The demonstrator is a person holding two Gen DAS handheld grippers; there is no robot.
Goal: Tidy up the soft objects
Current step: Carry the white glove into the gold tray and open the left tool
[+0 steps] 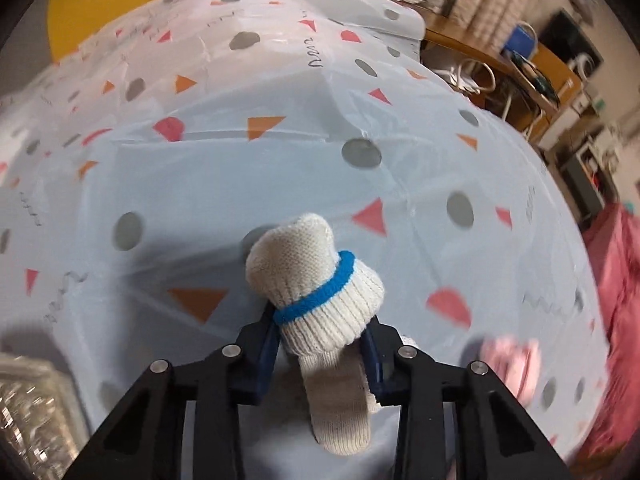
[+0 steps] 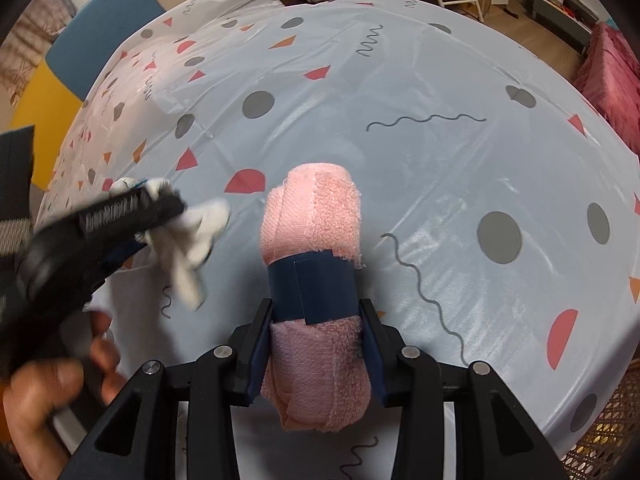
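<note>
My left gripper (image 1: 322,330) is shut on a white knit glove (image 1: 316,276) with a blue band, bundled up, held above the table. It also shows blurred in the right wrist view (image 2: 188,236). My right gripper (image 2: 316,336) is shut on a rolled pink towel (image 2: 312,216) bound with a dark blue band, held just above the table. The towel shows as a pink blur in the left wrist view (image 1: 516,364).
The table (image 2: 440,160) wears a pale blue plastic cloth with dots, triangles and squiggles. A clear shiny container (image 1: 28,412) sits at the left edge. A pink furry seat (image 2: 608,76) stands to the right, blue and yellow chairs (image 2: 92,28) at the far side.
</note>
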